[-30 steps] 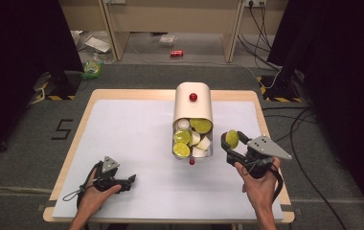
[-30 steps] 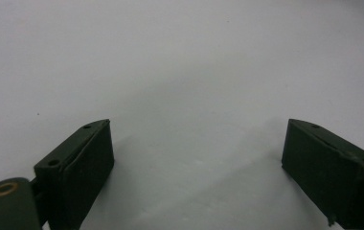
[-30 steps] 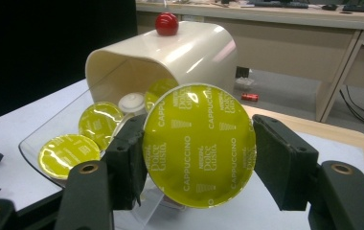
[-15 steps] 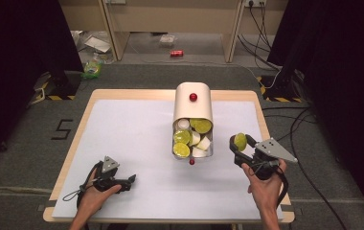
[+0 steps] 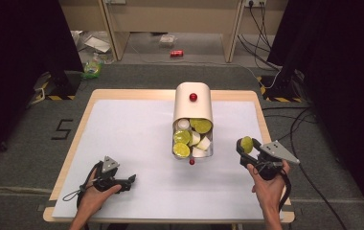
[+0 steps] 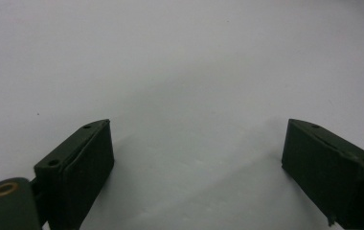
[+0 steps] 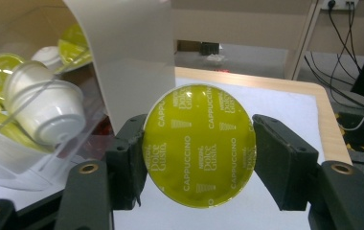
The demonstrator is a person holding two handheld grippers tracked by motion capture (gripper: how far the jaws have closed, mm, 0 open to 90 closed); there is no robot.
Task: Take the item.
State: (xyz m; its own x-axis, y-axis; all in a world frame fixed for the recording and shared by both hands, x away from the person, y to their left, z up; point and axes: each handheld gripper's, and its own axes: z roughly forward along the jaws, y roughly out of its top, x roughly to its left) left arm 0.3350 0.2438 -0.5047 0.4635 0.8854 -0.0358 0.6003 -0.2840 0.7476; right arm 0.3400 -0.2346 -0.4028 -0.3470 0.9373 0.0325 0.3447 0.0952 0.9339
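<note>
Each hand-held gripper is black, with two thick rectangular jaws that carry small screw holes along the top edge. Brass-coloured rivets sit at the jaw arms. The left hand-held gripper [image 5: 131,179] and the right hand-held gripper [image 5: 244,146] each bear a grey three-cornered plate, and a thin black cable loops from each. The person's forearms are bare.

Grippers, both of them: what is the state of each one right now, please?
Left gripper: open, nothing between its jaws, low over the white table.
Right gripper: shut on a green cappuccino capsule.
</note>
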